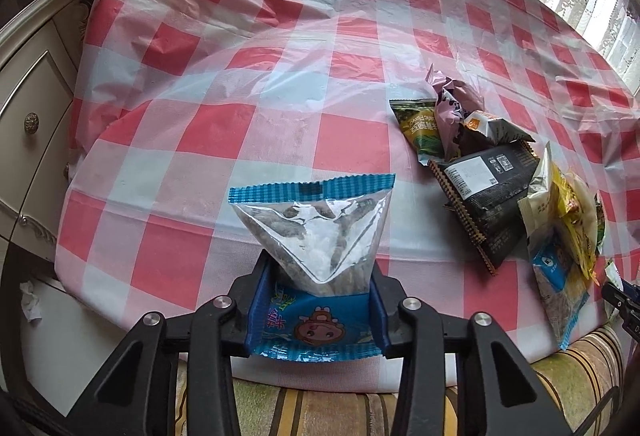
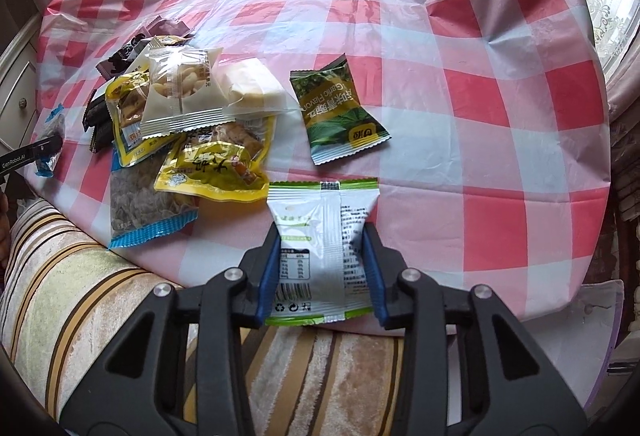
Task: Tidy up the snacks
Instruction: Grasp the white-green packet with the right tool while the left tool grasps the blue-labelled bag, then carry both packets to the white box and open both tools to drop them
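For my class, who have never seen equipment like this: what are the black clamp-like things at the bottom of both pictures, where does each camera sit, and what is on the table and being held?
No machine moves here: a person holds a black two-finger gripper in each hand, and a wide-angle camera on each looks forward along its fingers.

In the left-hand camera's picture, the left gripper is clamped on a clear packet with blue printed edges.

In the right-hand camera's picture, the right gripper grips a white packet with green edges.

Both hover over a round table under a red-and-white checked plastic cloth. On it lie a heap of mixed snack packets and, apart, a green garlic-flavour packet.
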### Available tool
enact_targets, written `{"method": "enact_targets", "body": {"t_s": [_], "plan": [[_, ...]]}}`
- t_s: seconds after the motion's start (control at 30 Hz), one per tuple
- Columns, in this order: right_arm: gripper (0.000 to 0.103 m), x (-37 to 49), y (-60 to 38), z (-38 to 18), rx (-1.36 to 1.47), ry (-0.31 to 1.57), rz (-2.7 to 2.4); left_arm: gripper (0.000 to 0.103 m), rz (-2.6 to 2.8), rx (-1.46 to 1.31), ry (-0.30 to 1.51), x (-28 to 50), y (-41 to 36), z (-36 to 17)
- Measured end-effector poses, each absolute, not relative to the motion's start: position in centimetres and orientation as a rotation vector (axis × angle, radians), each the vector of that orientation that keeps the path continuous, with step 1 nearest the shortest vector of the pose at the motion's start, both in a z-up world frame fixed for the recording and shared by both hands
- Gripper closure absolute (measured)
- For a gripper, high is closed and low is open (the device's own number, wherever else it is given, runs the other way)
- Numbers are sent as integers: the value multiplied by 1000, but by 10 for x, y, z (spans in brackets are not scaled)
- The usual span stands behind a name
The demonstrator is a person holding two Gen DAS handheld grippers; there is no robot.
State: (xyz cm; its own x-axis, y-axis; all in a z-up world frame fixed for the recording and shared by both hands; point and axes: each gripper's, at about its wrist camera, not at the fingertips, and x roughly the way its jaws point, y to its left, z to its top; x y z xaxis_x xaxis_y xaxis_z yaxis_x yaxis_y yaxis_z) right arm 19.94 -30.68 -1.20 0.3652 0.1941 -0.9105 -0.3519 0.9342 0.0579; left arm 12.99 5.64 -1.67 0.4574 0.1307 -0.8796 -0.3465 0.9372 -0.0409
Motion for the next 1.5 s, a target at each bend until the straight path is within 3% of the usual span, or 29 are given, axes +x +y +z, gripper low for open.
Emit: {"method": "enact_targets", "body": {"t_s": [0.67,1.5], "plan": [[61,174,-352,28,10,1033,327,61,140,-130,961,126,-25,36],[61,119,-526,9,207,1011,-26,61,-549,113,1060,148,-331,38]]}}
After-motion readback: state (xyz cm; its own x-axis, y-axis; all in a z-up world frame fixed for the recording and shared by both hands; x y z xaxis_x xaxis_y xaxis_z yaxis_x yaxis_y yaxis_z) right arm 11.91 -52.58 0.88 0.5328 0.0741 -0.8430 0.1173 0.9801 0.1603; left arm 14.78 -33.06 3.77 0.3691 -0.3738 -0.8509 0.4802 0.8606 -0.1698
